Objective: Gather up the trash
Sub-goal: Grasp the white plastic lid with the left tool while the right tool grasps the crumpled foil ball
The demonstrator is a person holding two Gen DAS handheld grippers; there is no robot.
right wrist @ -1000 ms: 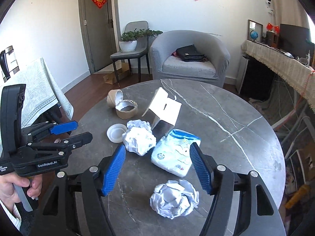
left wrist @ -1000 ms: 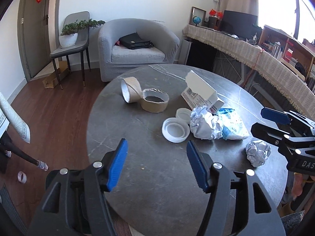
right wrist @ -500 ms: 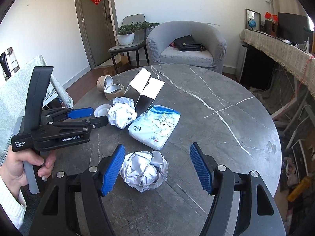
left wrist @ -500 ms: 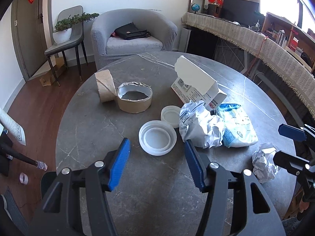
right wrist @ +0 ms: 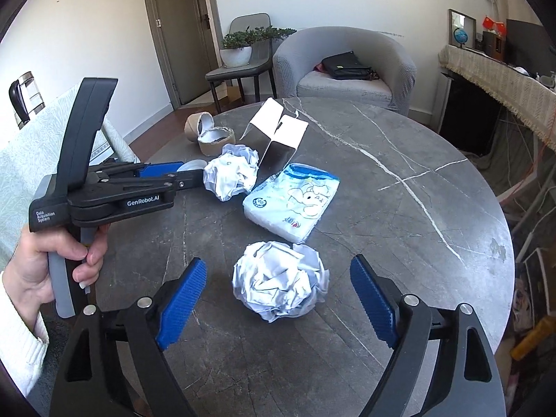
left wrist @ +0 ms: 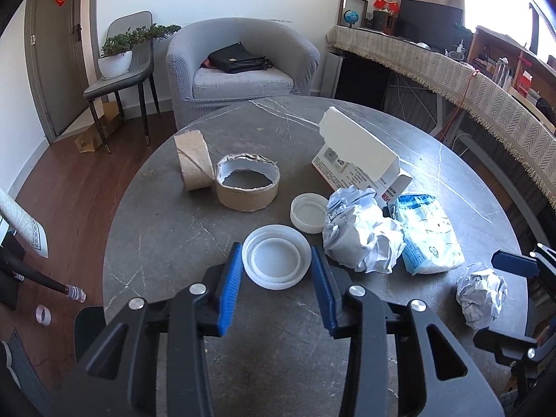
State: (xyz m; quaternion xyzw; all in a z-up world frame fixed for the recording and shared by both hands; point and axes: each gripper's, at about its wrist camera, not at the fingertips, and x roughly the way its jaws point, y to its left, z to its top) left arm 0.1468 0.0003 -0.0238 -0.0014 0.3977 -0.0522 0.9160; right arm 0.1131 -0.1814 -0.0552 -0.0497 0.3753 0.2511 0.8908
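Note:
Trash lies on a round grey marble table (left wrist: 166,229). My left gripper (left wrist: 277,279) is open, its blue pads on either side of a large white plastic lid (left wrist: 277,260). A smaller white cap (left wrist: 309,212) and a big crumpled paper ball (left wrist: 361,239) lie just beyond. My right gripper (right wrist: 278,299) is open around a smaller crumpled paper ball (right wrist: 280,290), not touching it. A blue tissue pack (right wrist: 292,203), an open white carton (right wrist: 278,135) and two cardboard tape cores (left wrist: 226,177) lie farther back.
A grey armchair (left wrist: 239,66) with a black bag stands behind the table. A chair with a potted plant (left wrist: 118,55) stands by the door. A long cloth-covered sideboard (left wrist: 451,69) runs along the right. A cloth-covered table (right wrist: 31,153) is at left.
My left gripper moved forward and narrowed around the large white lid. My right gripper moved forward, so the small paper ball now sits between its open fingers.

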